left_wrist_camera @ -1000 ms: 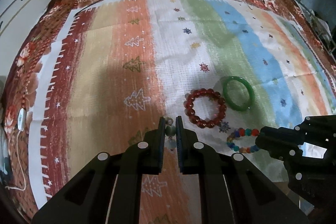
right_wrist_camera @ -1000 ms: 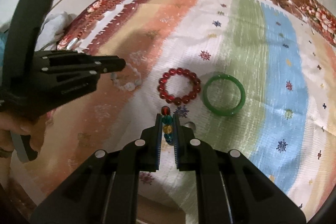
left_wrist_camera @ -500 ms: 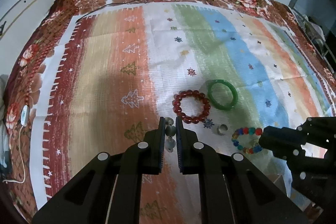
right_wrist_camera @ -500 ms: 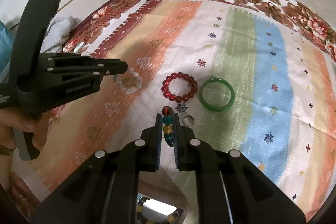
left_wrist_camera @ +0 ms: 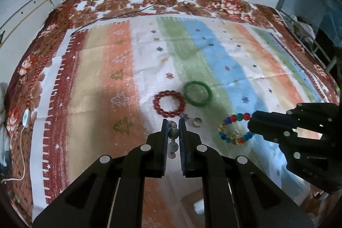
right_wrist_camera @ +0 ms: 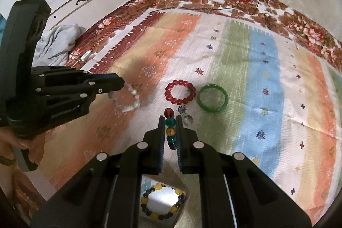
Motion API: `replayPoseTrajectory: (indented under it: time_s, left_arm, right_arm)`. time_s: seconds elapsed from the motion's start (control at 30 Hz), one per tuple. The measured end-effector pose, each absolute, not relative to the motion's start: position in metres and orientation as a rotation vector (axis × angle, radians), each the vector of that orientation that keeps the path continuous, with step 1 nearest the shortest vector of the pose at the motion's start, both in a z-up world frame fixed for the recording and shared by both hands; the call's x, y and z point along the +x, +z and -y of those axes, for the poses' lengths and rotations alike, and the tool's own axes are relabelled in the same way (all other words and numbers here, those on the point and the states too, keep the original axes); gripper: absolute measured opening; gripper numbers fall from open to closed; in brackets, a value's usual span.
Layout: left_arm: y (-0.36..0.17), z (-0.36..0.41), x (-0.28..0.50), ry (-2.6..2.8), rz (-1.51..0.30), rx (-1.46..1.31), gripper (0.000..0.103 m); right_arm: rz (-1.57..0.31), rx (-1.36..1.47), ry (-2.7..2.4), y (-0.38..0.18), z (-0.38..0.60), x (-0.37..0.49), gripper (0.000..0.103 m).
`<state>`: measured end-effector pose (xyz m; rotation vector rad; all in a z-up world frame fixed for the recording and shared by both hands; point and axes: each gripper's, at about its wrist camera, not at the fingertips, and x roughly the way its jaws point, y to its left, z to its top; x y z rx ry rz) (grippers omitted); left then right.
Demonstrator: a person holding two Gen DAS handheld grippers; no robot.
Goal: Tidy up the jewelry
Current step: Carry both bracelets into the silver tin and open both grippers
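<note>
Between the fingers of the right gripper [right_wrist_camera: 170, 121] hangs a multicoloured bead bracelet [right_wrist_camera: 171, 128], clenched by its glossy round beads, probably lifted for carrying to the mirrored tray [right_wrist_camera: 162, 202] below the jaws, where a yellow-and-black bracelet [right_wrist_camera: 162, 201] lies. The left gripper [left_wrist_camera: 173, 129] is clamped on a pale, milky bead bracelet [left_wrist_camera: 173, 138]. Ahead of both jaws, a red bead bracelet [right_wrist_camera: 180, 92] and smooth green bangle [right_wrist_camera: 212, 98] rest on the striped cloth [right_wrist_camera: 265, 82].

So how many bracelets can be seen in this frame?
5. Red bead bracelet and green bangle on the cloth, pale one in the left gripper, multicolored one in the right gripper, black-and-yellow one in a box below. More may be hidden.
</note>
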<state>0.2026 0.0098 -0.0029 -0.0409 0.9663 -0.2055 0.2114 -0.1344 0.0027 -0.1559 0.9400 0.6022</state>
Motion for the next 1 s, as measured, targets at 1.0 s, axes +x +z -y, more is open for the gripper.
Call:
replayPoseTrajectory:
  time_s: [1.0]
  left_arm:
    - [0.02, 0.02, 0.114, -0.355, -0.875, -0.009, 0.009]
  right_arm:
    - [-0.904, -0.147, 0.667, 0.008, 0.152, 0.13, 0.011]
